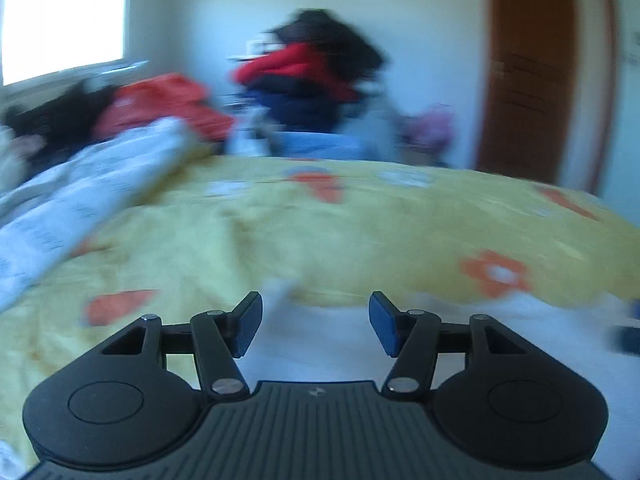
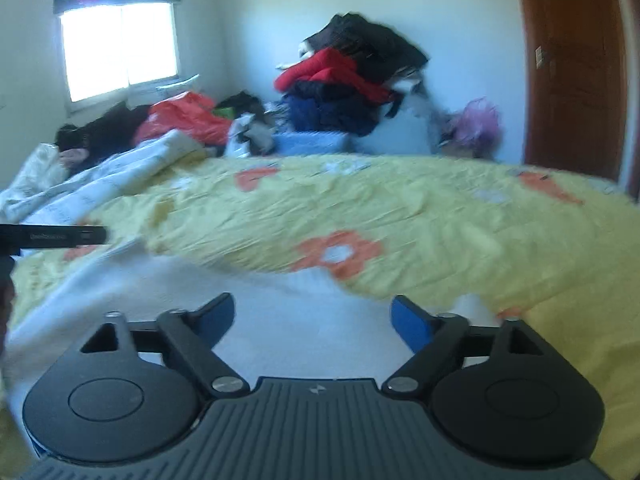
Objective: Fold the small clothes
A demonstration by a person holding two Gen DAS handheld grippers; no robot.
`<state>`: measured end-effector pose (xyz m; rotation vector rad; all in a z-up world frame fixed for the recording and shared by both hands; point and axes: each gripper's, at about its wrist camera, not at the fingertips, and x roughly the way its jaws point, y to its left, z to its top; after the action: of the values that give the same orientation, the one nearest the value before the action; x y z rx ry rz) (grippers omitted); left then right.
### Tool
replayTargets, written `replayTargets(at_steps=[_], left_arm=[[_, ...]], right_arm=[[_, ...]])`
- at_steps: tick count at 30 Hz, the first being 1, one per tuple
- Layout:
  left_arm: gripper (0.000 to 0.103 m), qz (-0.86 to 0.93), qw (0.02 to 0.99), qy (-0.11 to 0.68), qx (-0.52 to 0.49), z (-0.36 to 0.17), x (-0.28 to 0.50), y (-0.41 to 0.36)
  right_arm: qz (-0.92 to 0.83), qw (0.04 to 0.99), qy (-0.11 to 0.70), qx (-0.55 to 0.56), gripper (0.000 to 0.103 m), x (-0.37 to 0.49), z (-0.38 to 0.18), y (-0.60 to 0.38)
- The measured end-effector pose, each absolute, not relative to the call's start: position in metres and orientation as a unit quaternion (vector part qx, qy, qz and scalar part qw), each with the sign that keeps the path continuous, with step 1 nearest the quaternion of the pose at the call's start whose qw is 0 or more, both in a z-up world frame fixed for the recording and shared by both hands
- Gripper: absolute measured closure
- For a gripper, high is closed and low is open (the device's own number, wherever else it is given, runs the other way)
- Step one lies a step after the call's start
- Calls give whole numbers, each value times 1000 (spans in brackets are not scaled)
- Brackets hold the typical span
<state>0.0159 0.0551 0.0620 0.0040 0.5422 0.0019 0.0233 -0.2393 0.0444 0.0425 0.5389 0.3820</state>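
A white garment (image 1: 320, 344) lies flat on the yellow flowered bedsheet (image 1: 320, 224), right under both grippers; it also shows in the right wrist view (image 2: 280, 320). My left gripper (image 1: 316, 326) is open and empty just above the garment's far edge. My right gripper (image 2: 312, 320) is open and empty above the same cloth. The left gripper's black body (image 2: 52, 236) shows at the left edge of the right wrist view. Both views are blurred by motion.
A white patterned quilt (image 2: 100, 176) is bunched along the left of the bed. A pile of red, dark and blue clothes (image 2: 344, 84) stands past the far edge. A brown wooden door (image 2: 572, 72) is at the right, a bright window (image 2: 120, 48) at the left.
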Motion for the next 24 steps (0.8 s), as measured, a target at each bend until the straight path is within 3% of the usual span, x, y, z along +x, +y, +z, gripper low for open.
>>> replayTargets(at_steps=[4,5,11,14,17,20,24], left_arm=[[44,-28,945,316,74,27,33,9],[39,-28,936,340,81,14,41,6],[34,-33,942,327,66,2,42,14],[34,-33,942,326,65,2,43,14],[34,-30,945,320,61,4,44,15],[33,-30,945,320,62,3,42,15],[32,-33,945,320,62,4,39,14]], right_arm=[[193,935,296,-19,15,38,21,-205],[187,932,309,-40,14,42,12,-199],[195,918,346,9,10,59,3,-209],[182,927,327,16,16,45,7,-212],[178,939,294,23,12,12,15,-220],[169,944,282,-21,3,-7,5,-231],[168,943,288,12,11,-6,0,-260]])
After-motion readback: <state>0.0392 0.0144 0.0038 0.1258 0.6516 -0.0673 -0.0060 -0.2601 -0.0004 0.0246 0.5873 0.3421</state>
